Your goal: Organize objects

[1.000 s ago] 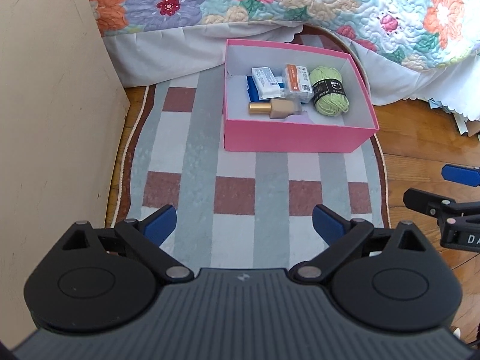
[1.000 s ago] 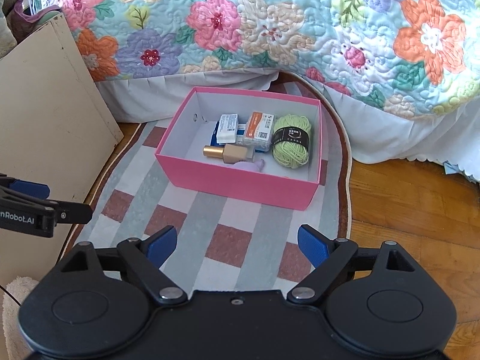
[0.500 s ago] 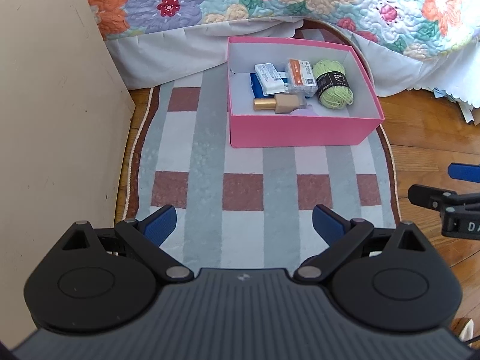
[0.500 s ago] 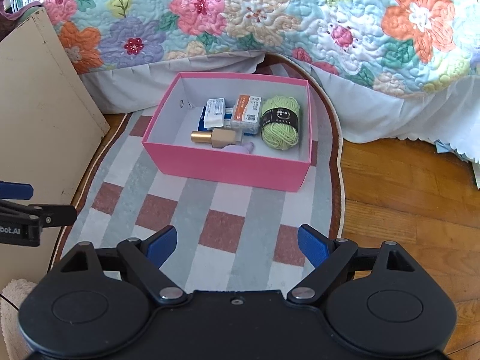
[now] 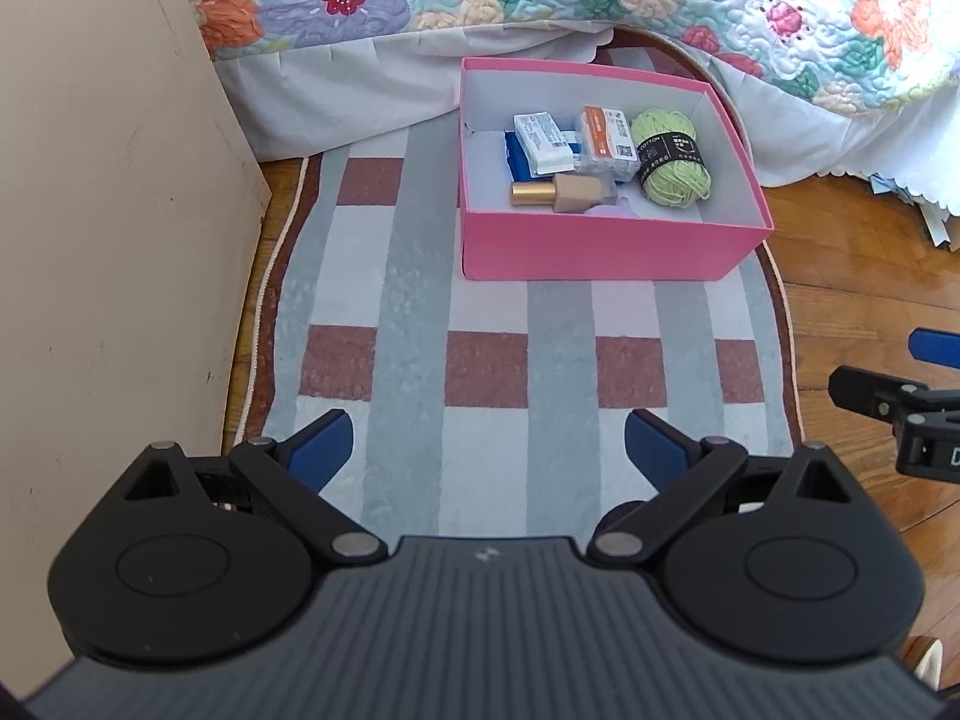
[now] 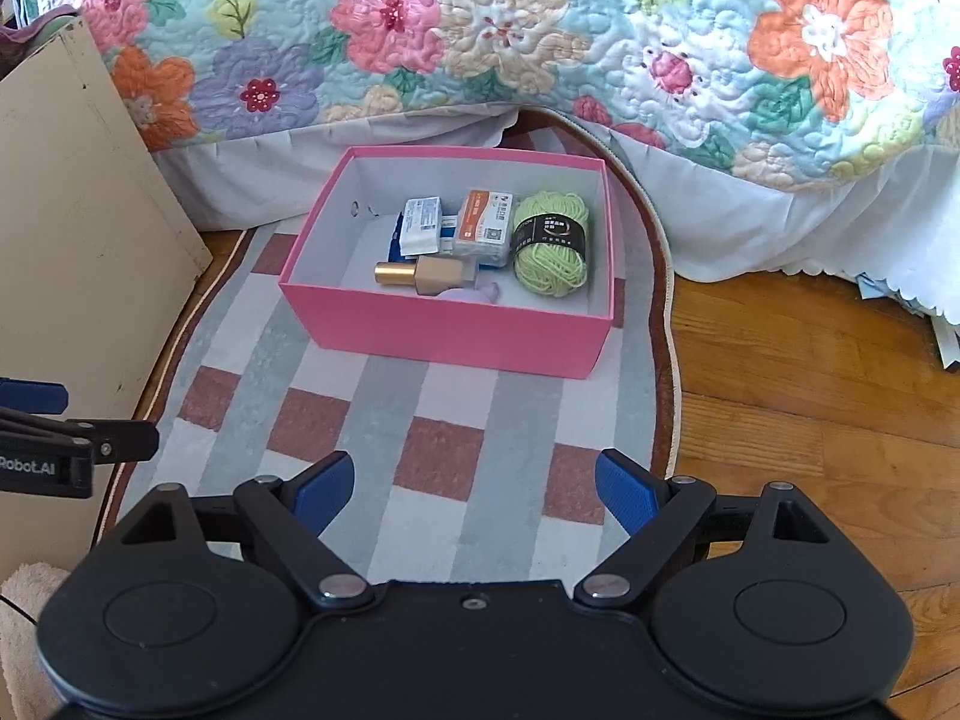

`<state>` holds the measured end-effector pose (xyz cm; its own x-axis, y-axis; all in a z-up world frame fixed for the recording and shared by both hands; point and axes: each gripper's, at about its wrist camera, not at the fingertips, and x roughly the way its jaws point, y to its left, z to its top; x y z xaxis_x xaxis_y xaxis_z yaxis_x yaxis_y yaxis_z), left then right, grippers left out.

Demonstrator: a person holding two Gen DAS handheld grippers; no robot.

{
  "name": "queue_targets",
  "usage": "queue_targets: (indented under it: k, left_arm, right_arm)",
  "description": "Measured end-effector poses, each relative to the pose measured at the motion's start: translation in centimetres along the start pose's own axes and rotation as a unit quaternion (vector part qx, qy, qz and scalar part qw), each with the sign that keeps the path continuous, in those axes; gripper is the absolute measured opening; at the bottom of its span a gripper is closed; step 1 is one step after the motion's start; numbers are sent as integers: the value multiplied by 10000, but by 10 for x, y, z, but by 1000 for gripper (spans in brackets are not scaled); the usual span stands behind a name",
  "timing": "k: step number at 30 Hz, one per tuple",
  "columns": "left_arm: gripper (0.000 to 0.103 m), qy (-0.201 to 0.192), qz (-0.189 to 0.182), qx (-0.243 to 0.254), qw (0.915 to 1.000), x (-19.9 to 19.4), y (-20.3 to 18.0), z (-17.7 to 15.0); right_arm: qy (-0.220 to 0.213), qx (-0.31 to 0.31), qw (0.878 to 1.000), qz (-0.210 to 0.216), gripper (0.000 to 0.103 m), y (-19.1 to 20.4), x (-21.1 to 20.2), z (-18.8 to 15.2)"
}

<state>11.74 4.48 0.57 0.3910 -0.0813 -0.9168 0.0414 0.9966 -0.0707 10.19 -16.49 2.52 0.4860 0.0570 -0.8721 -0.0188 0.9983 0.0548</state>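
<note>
A pink box (image 5: 600, 252) (image 6: 456, 336) sits on a checked rug at the foot of the bed. Inside lie a green yarn ball (image 5: 672, 159) (image 6: 551, 243), a gold-capped bottle (image 5: 561, 195) (image 6: 423, 275), an orange-and-white packet (image 5: 606, 135) (image 6: 486, 228), a white packet (image 5: 543, 135) (image 6: 422, 223) and something blue under them. My left gripper (image 5: 486, 447) is open and empty over the rug, well short of the box. My right gripper (image 6: 474, 483) is open and empty, also short of the box. Each gripper shows at the edge of the other's view.
A beige board (image 5: 108, 210) (image 6: 78, 240) stands at the left of the rug (image 5: 420, 312) (image 6: 372, 420). The bed's flowered quilt (image 6: 540, 30) and white skirt hang behind the box. Bare wooden floor (image 6: 810, 390) lies to the right.
Both grippers have drawn back and lifted a little from the box, so it looks smaller and farther. Both stay open and empty. The box contents have not moved.
</note>
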Motion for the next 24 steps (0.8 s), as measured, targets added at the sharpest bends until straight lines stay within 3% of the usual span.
queue_targets:
  k: [24]
  left_arm:
    - [101, -20, 151, 34, 9999, -2, 4, -6]
  right_arm:
    - [140, -47, 9999, -7, 90, 1, 5, -5]
